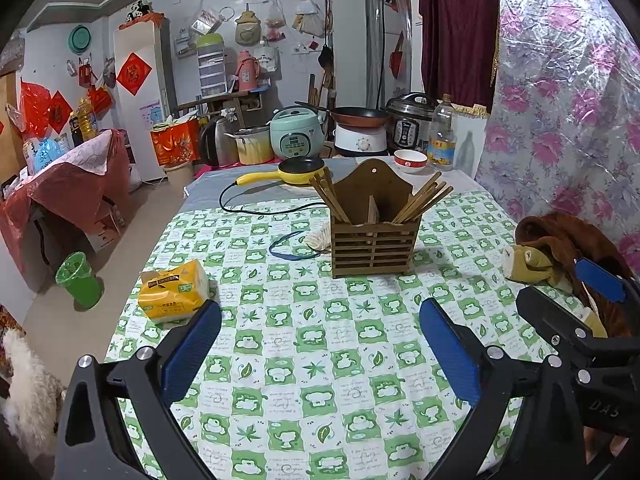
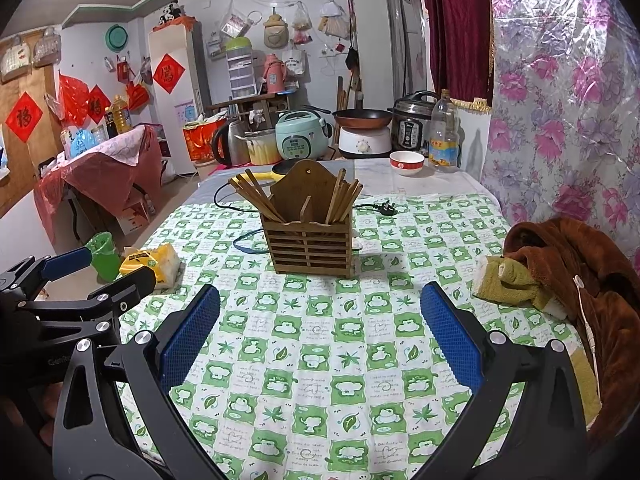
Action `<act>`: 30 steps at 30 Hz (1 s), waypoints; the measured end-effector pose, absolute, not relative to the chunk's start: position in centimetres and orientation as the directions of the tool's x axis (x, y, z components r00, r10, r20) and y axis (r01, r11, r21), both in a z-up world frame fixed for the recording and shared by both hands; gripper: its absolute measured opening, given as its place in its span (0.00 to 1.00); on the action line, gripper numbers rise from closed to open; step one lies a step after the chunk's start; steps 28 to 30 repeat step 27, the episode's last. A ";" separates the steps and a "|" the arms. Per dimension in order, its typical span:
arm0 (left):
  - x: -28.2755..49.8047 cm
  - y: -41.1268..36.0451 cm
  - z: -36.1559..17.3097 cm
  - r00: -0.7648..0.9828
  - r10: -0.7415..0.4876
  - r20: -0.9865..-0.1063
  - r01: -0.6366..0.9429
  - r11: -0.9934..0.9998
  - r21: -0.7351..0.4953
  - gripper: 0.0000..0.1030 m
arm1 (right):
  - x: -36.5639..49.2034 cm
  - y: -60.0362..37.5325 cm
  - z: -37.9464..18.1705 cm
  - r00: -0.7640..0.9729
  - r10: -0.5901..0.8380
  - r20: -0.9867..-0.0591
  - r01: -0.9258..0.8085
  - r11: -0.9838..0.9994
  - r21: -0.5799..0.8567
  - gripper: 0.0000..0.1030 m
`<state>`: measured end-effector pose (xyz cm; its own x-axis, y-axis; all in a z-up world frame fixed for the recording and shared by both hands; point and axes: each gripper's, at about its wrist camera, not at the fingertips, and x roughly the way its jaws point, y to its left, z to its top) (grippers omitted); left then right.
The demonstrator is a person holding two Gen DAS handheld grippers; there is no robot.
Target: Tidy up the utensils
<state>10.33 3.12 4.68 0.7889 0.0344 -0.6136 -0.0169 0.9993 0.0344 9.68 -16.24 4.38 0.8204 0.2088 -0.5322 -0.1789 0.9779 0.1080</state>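
A slatted wooden utensil holder [image 1: 374, 240] [image 2: 312, 240] stands upright mid-table on the green-and-white checked cloth [image 1: 320, 340]. Wooden chopsticks [image 1: 422, 200] [image 2: 250, 194] lean out of both its compartments. My left gripper [image 1: 320, 344] hovers open over the cloth, well short of the holder, with nothing between its blue pads. My right gripper [image 2: 320, 340] is likewise open and empty, at a similar distance from the holder. The right gripper [image 1: 568, 300] also shows at the right edge of the left wrist view; the left gripper [image 2: 96, 276] shows at the left of the right wrist view.
A yellow tissue pack [image 1: 174, 292] lies at the table's left. A brown garment with a plush toy [image 1: 532, 260] sits at the right edge. Behind the holder are a yellow electric pan [image 1: 296, 170] with cord, a bowl [image 1: 410, 160], a bottle [image 1: 442, 136] and a blue loop [image 1: 292, 246].
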 end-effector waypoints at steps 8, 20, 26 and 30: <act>10.3 3.1 4.6 0.792 0.034 -0.610 -0.017 0.999 0.033 0.95 | 9.7 -16.2 4.4 0.821 0.208 -0.532 -0.178 0.978 0.108 0.94; 10.3 2.3 4.3 0.782 0.032 -0.623 -0.009 0.999 0.041 0.95 | 9.7 -16.2 4.4 0.820 0.209 -0.533 -0.179 0.978 0.109 0.94; 10.4 2.4 4.0 0.775 0.030 -0.631 -0.011 0.999 0.034 0.95 | 9.7 -16.2 4.0 0.816 0.209 -0.538 -0.179 0.978 0.108 0.94; 10.5 2.5 4.0 0.773 0.028 -0.634 -0.013 1.000 0.028 0.95 | 9.7 -16.2 4.0 0.816 0.210 -0.539 -0.180 0.978 0.109 0.94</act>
